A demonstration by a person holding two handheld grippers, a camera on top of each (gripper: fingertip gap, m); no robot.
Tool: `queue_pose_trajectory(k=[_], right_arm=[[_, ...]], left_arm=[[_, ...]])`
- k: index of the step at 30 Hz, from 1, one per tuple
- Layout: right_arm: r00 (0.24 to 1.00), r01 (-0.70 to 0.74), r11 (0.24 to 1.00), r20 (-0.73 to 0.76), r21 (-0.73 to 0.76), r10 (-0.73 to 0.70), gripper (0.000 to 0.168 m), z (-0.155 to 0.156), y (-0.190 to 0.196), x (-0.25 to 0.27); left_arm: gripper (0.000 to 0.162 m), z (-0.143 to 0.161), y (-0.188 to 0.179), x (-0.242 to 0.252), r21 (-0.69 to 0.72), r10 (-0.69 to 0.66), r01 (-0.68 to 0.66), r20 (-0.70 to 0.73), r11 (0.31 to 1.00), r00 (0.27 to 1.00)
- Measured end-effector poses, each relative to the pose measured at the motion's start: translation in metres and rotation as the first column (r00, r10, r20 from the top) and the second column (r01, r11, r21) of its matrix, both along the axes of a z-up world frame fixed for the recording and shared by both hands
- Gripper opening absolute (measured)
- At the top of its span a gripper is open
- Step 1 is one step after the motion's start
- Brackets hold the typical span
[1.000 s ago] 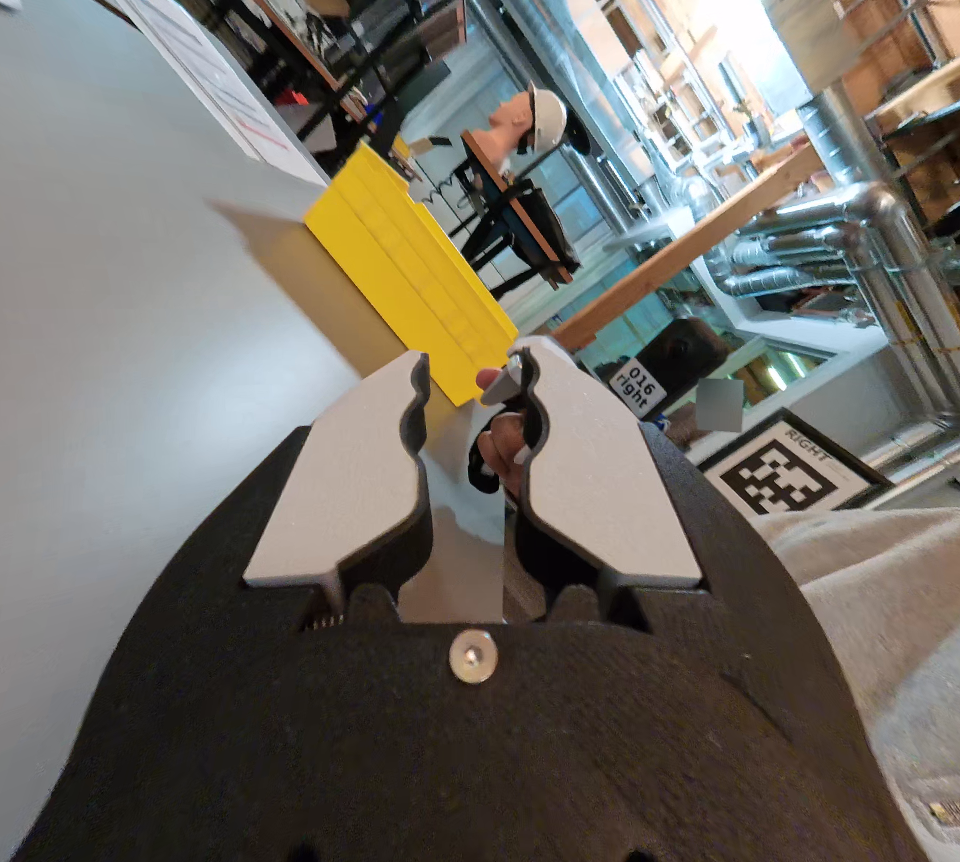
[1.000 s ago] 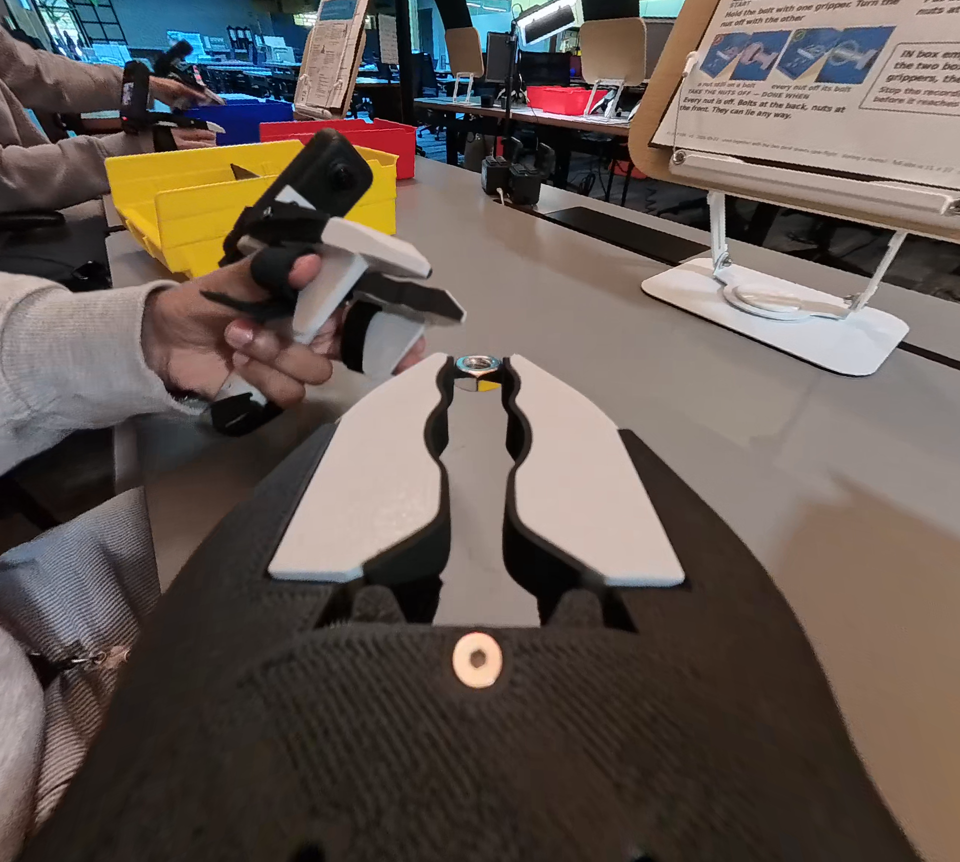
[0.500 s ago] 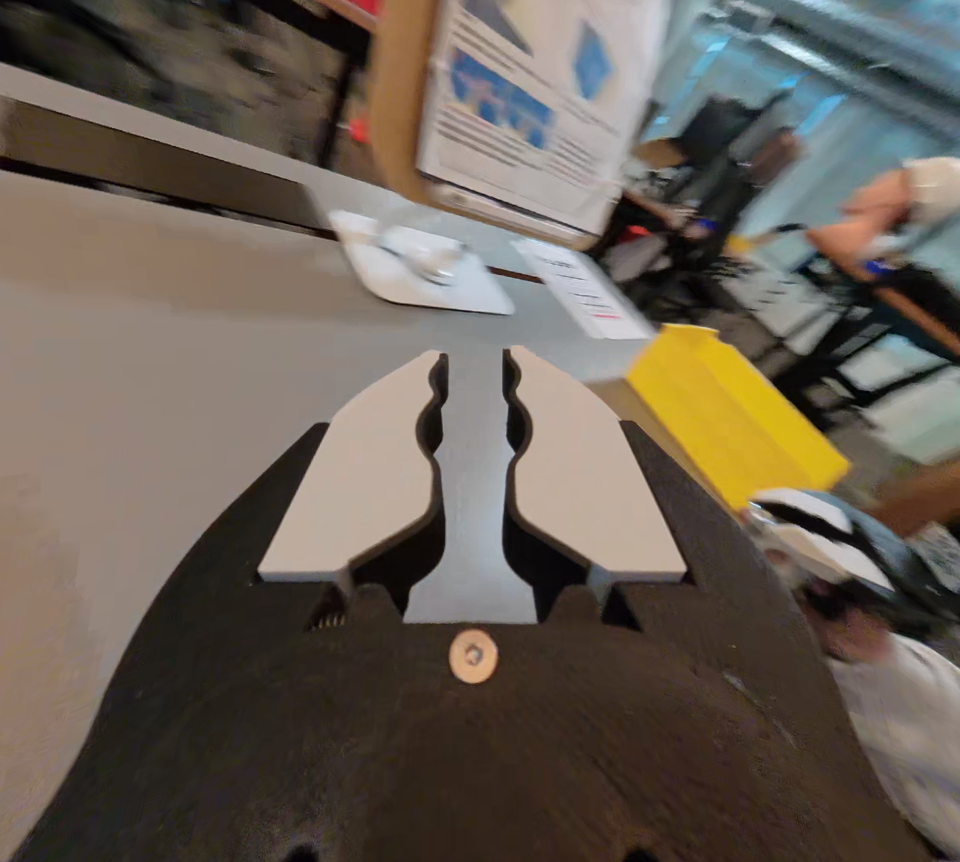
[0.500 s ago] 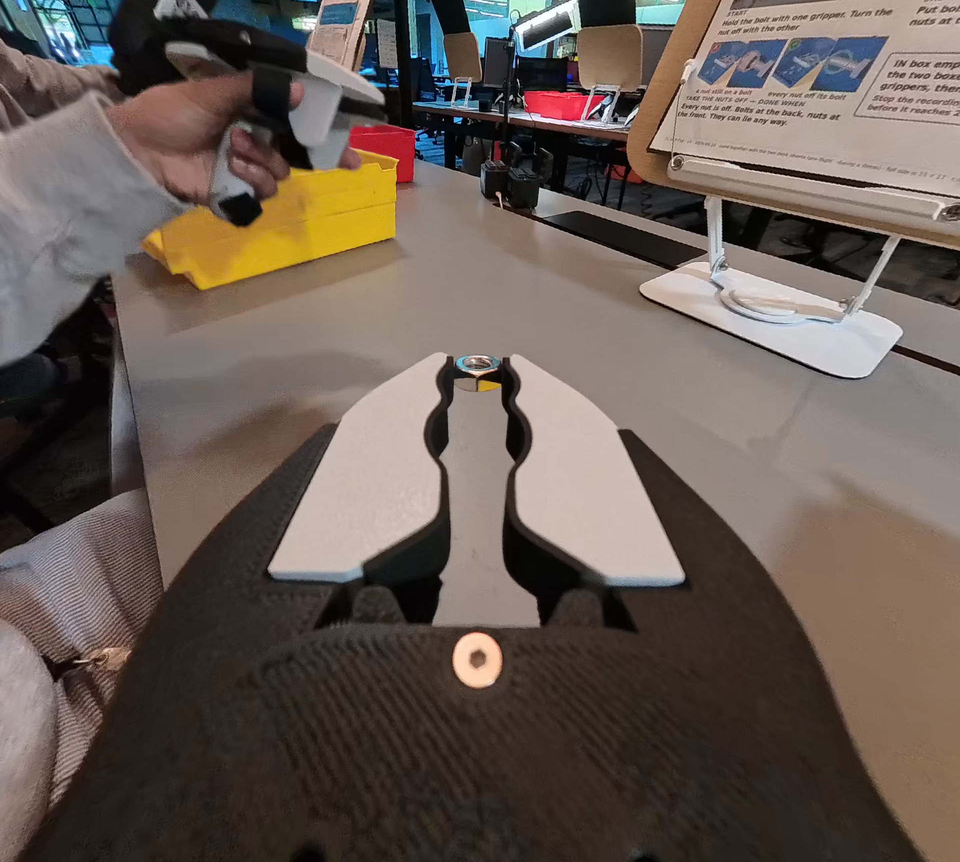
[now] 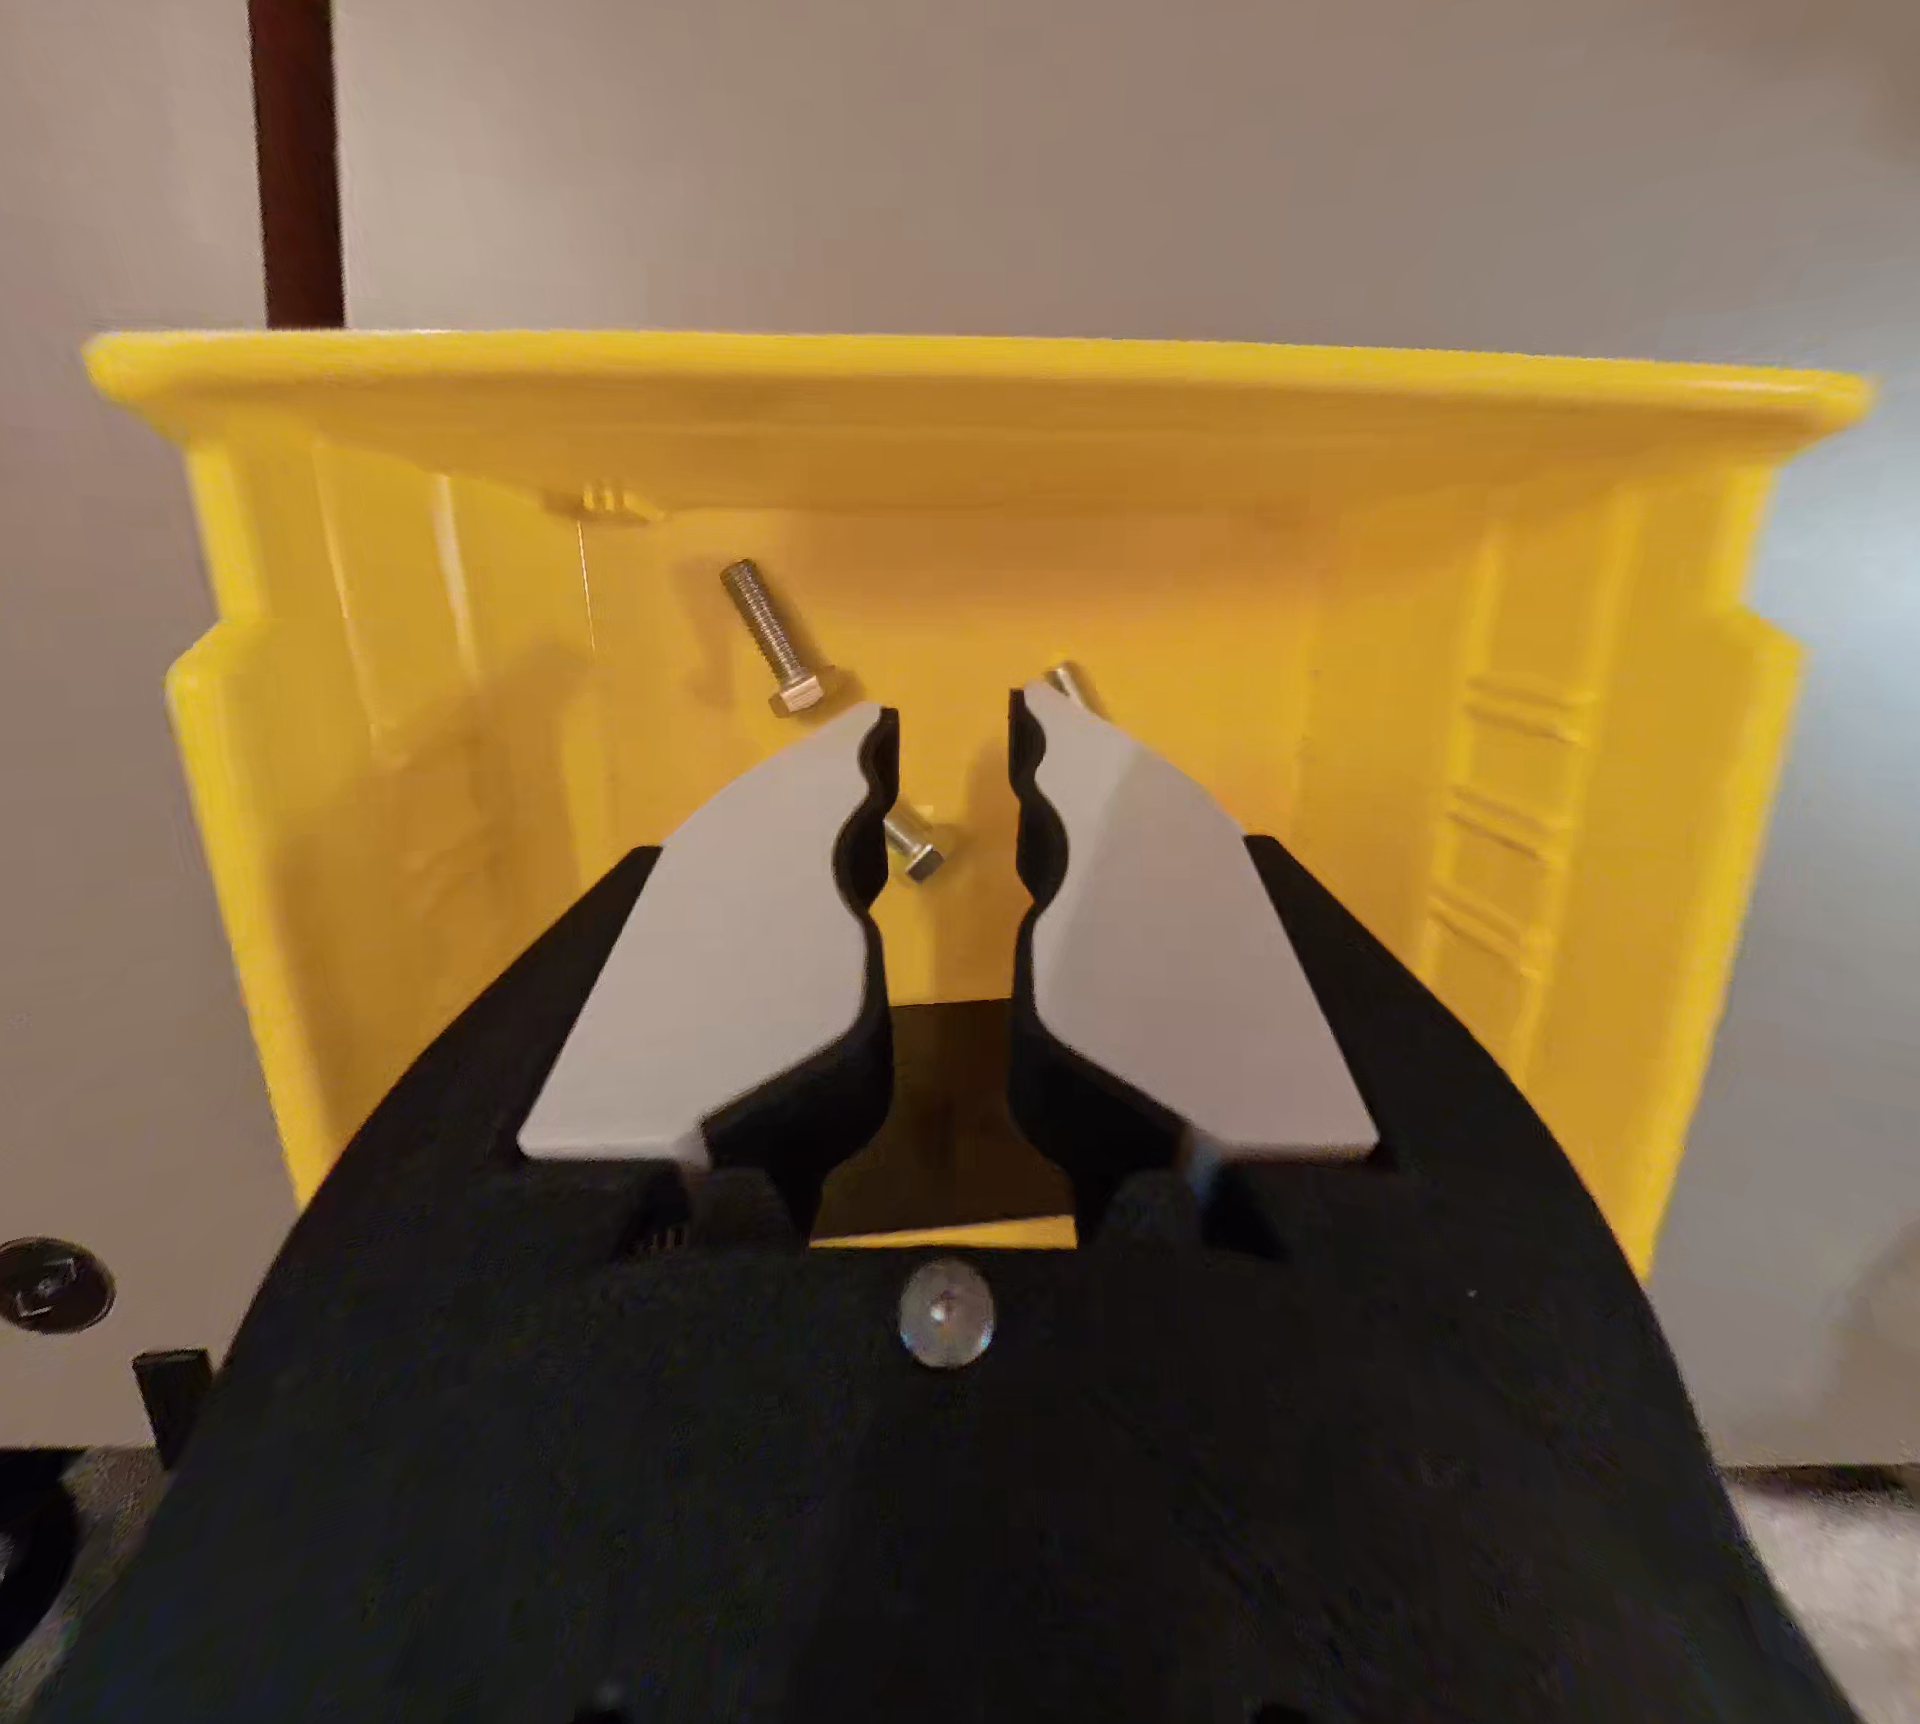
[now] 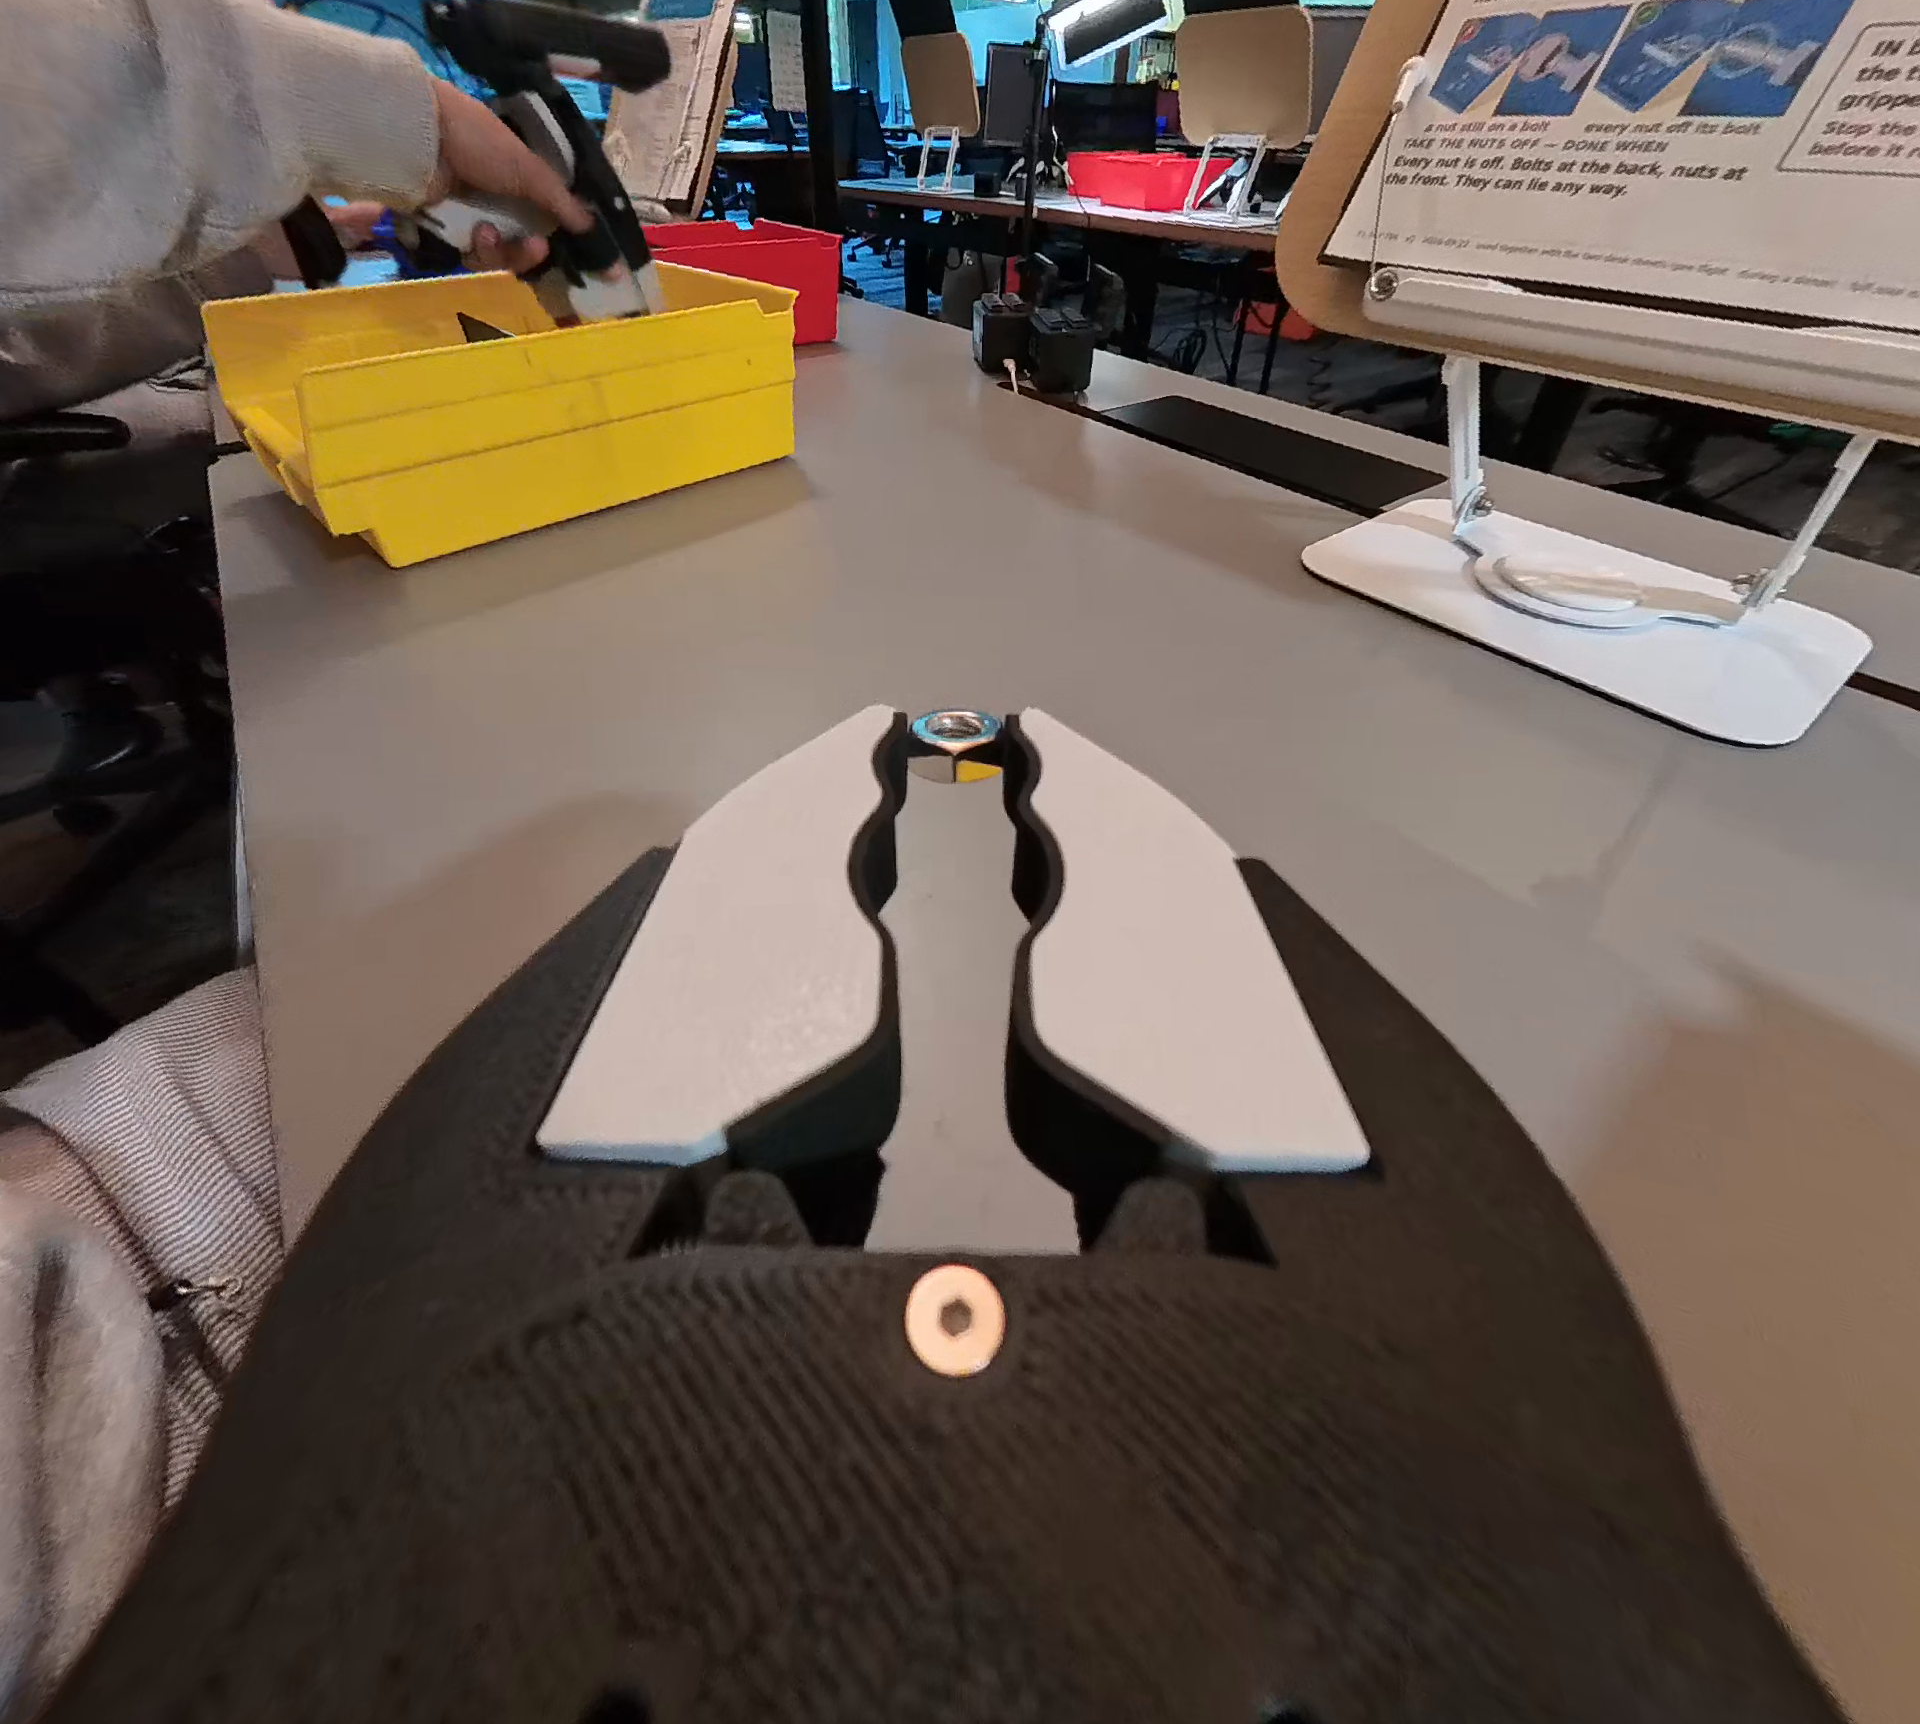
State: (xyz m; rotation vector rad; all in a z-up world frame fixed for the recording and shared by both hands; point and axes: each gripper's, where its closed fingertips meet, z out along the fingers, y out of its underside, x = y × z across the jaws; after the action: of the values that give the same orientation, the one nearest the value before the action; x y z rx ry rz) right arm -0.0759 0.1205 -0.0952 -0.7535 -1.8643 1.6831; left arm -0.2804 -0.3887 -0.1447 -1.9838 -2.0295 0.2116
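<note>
My left gripper (image 5: pixel 948 718) points down into a yellow bin (image 5: pixel 966 396), its jaws a little apart and empty. One bolt (image 5: pixel 774 635) lies on the bin floor just beyond the left fingertip. A second bolt (image 5: pixel 914 848) lies below, partly hidden by the left finger. The tip of a third bolt (image 5: pixel 1068 679) shows past the right finger. My right gripper (image 6: pixel 954 724) is shut on a silver hex nut (image 6: pixel 954 742) and holds it above the grey table (image 6: pixel 1039 614). The right wrist view shows the left gripper (image 6: pixel 603 292) dipping into the yellow bin (image 6: pixel 540 417).
A white stand (image 6: pixel 1590 625) with an instruction board (image 6: pixel 1621 74) is at the right on the table. A red bin (image 6: pixel 758 261) sits behind the yellow one. A dark strip (image 5: pixel 291 64) runs across the table beyond the bin. A person's grey sleeve (image 6: pixel 156 105) is at left. My hands' fingertips stand some 55 cm from each other.
The left gripper has swung from beside the right gripper up and over to the yellow bin and now points down into it. The right gripper has stayed still, holding the nut.
</note>
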Motion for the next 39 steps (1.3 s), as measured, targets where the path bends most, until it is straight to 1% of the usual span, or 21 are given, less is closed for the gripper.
queue_pose_trajectory(k=[1,4,6,7,8,10,12,13,16,17,18,20,22,27,31,33,35,39], right_arm=[[1.000,0.000,1.000,0.004,-0.006,0.000,0.018,0.000,0.000,-0.001],[1.000,-0.003,0.999,0.016,-0.037,0.004,0.018,0.002,0.003,-0.004],[1.000,0.000,0.998,0.021,-0.057,0.001,0.018,0.004,0.005,-0.005],[1.000,0.002,0.997,0.025,-0.071,0.000,0.018,0.005,0.007,-0.005],[1.000,0.001,0.996,0.031,-0.090,0.002,0.018,0.006,0.008,-0.005],[0.999,-0.003,0.993,0.042,-0.121,0.008,0.018,0.009,0.010,-0.005],[0.999,0.001,0.992,0.045,-0.127,0.005,0.018,0.009,0.012,-0.005],[0.999,0.003,0.992,0.044,-0.125,0.002,0.018,0.009,0.013,-0.005],[0.999,0.007,0.992,0.041,-0.124,-0.002,0.018,0.010,0.014,-0.005],[0.999,0.007,0.993,0.040,-0.122,-0.002,0.018,0.009,0.014,-0.004],[0.999,0.008,0.993,0.039,-0.119,-0.003,0.018,0.009,0.014,-0.004],[0.999,0.009,0.994,0.036,-0.110,-0.005,0.018,0.008,0.014,-0.004],[0.999,0.007,0.994,0.036,-0.107,-0.003,0.018,0.008,0.013,-0.004],[0.999,0.003,0.995,0.041,-0.102,0.001,0.018,0.006,0.011,-0.003],[0.999,0.004,0.995,0.045,-0.097,0.000,0.018,0.004,0.010,-0.004],[0.999,0.003,0.995,0.050,-0.096,0.001,0.018,0.002,0.010,-0.004],[0.998,-0.002,0.996,0.056,-0.095,0.007,0.018,0.001,0.009,-0.004],[0.998,-0.013,0.996,0.054,-0.084,0.017,0.018,0.000,0.006,-0.002]], left_arm=[[0.022,-0.009,-0.001,0.000,-0.015,-0.001,0.001,0.039,1.000,0.999],[0.028,-0.030,-0.010,0.002,-0.081,0.011,0.000,0.140,0.997,0.990],[0.033,-0.039,-0.014,0.002,-0.082,0.042,-0.028,0.172,0.996,0.984],[0.033,-0.043,-0.016,0.002,-0.081,0.058,-0.043,0.185,0.996,0.981],[0.031,-0.042,-0.020,-0.002,-0.093,0.070,-0.055,0.167,0.994,0.983],[0.030,-0.044,-0.021,-0.001,-0.071,0.084,-0.072,0.196,0.995,0.977],[0.026,-0.048,-0.022,0.001,-0.069,0.071,-0.056,0.222,0.996,0.972],[0.022,-0.048,-0.025,0.000,-0.080,0.069,-0.052,0.218,0.995,0.974],[0.019,-0.048,-0.026,0.001,-0.066,0.076,-0.063,0.223,0.996,0.972],[0.022,-0.047,-0.026,0.001,-0.061,0.076,-0.064,0.228,0.996,0.971],[0.028,-0.047,-0.026,0.003,-0.061,0.074,-0.061,0.237,0.996,0.969],[0.031,-0.045,-0.027,0.004,-0.075,0.063,-0.046,0.236,0.996,0.970],[0.030,-0.043,-0.027,0.003,-0.087,0.060,-0.042,0.223,0.995,0.973],[0.028,-0.049,-0.030,0.008,-0.118,0.043,-0.013,0.259,0.993,0.965],[0.019,-0.056,-0.027,0.010,-0.118,0.022,0.010,0.273,0.993,0.962],[0.019,-0.058,-0.027,0.010,-0.124,0.013,0.022,0.277,0.992,0.961],[0.020,-0.059,-0.026,0.009,-0.123,0.010,0.026,0.278,0.992,0.961],[0.030,-0.058,-0.027,0.008,-0.110,0.022,0.009,0.273,0.994,0.962]])
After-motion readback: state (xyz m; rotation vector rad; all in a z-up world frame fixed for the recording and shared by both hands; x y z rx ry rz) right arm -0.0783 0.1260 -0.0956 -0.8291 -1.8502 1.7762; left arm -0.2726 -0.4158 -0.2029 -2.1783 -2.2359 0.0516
